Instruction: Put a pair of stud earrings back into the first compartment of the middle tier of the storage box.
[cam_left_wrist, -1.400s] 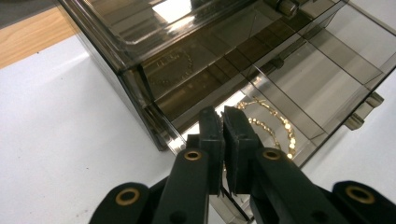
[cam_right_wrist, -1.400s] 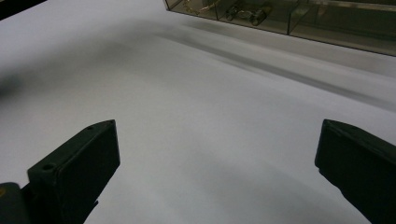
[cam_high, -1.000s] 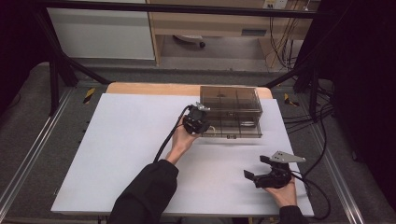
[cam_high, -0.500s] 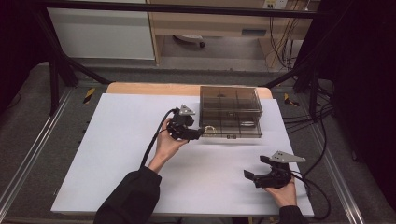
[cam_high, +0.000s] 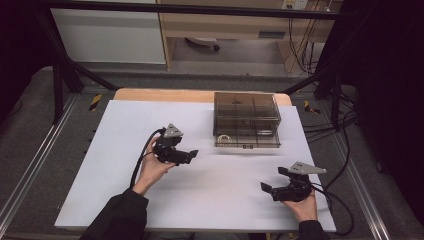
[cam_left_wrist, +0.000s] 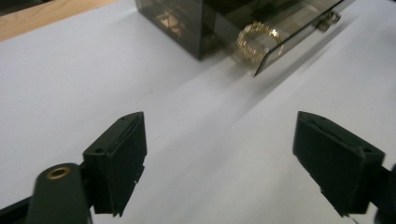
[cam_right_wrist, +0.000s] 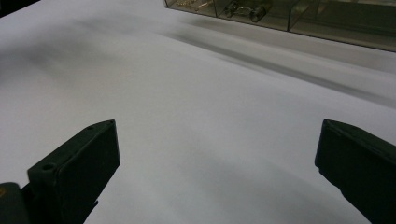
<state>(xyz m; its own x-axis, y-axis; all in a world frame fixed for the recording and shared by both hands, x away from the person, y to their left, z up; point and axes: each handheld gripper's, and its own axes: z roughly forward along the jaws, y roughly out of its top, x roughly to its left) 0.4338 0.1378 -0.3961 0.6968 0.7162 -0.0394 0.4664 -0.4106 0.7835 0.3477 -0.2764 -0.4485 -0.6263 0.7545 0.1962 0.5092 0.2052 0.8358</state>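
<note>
Tongs held in a person's two hands hang over a white surface (cam_high: 125, 165) on which a smoke-tinted plastic organiser box (cam_high: 246, 111) stands at the far middle-right. The left tongs (cam_high: 186, 156) hang just above the sheet, near the box's front left corner but clear of it, pointing toward the box; their jaws have just been opening and now stand wide apart with nothing between them, only bare white sheet showing in the gap in the left gripper view. A low drawer (cam_high: 246, 137) juts from the front of the box, and in its left compartment lies a gold ring-shaped piece (cam_high: 224, 137); the left gripper view shows that same gold ring (cam_left_wrist: 258, 38) behind the drawer's clear front wall, blurred, with a small latch or handle at the drawer's far end. Other small metal pieces (cam_right_wrist: 243, 9) sit in neighbouring compartments, too indistinct to name. The right tongs (cam_high: 272, 189) rest low at the near right of the surface, well apart from the box, jaws likewise spread wide and holding nothing. Cables trail from both tools toward the person's dark sleeves.
</note>
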